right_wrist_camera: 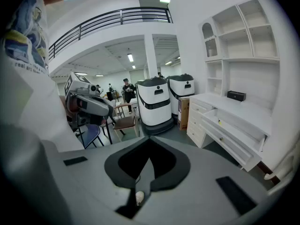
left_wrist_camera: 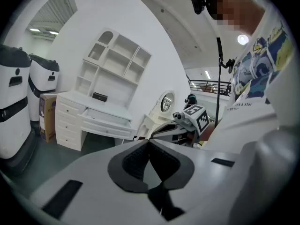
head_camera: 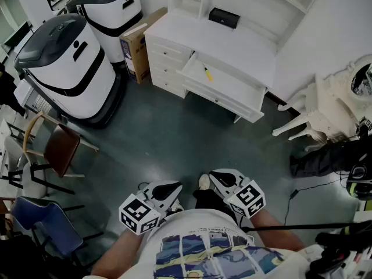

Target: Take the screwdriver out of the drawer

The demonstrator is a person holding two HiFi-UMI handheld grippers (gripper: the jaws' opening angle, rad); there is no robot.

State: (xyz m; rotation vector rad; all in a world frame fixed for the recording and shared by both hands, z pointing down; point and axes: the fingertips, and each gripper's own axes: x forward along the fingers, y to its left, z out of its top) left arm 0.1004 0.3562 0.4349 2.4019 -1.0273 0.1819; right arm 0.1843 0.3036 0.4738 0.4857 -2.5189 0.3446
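Note:
A yellow screwdriver [head_camera: 207,72] lies in the open drawer [head_camera: 224,92] of a white desk [head_camera: 221,39] across the floor from me. In the right gripper view the screwdriver [right_wrist_camera: 219,122] shows as a small yellow mark inside that drawer [right_wrist_camera: 236,130]. My left gripper [head_camera: 176,186] and right gripper [head_camera: 214,174] are held close to my body, far from the desk. Both are shut with nothing between the jaws. In the left gripper view the left gripper [left_wrist_camera: 149,140] has its tips meeting, and the desk [left_wrist_camera: 79,118] stands at the left. The right gripper [right_wrist_camera: 149,139] also has its tips together.
Two white and grey machines [head_camera: 64,63] and a cardboard box [head_camera: 136,42] stand left of the desk. Chairs [head_camera: 55,150] crowd the left side. A black box [head_camera: 224,17] sits on the desktop. A white ornate chair [head_camera: 325,106] and cables [head_camera: 302,188] are at the right.

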